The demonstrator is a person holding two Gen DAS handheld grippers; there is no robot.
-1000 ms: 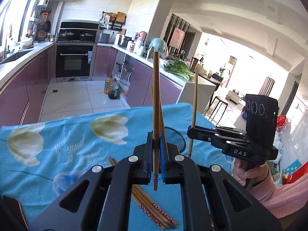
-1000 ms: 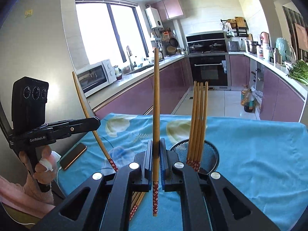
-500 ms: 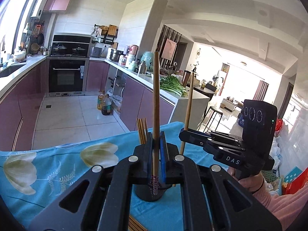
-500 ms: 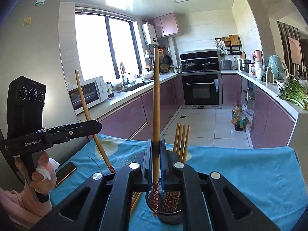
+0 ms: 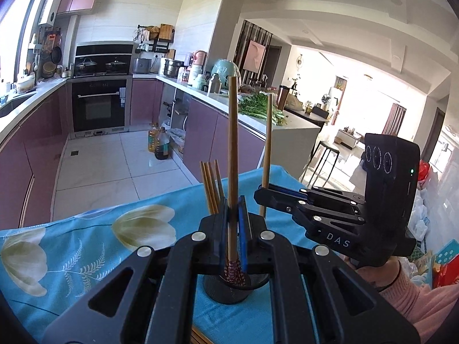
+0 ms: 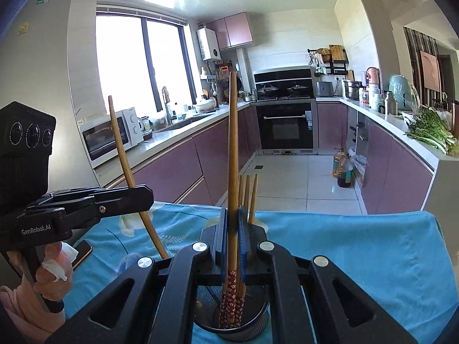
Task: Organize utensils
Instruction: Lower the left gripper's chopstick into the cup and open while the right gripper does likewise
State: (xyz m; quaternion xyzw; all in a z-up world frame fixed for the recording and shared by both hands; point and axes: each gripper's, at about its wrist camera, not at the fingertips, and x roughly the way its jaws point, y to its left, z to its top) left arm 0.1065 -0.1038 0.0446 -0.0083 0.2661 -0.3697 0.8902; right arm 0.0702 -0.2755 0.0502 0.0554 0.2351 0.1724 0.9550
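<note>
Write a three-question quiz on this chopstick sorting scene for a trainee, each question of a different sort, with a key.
1. True or false: the left gripper is empty.
2. Multiple choice: where do the sorted chopsticks stand? A) in the black mesh holder B) in a glass jar C) flat on a plate
3. Fill in: the table is covered with a ___ cloth printed with white flowers.

Key
1. False: it is shut on a chopstick held upright, as is the right gripper on its own chopstick.
2. A
3. blue
</note>
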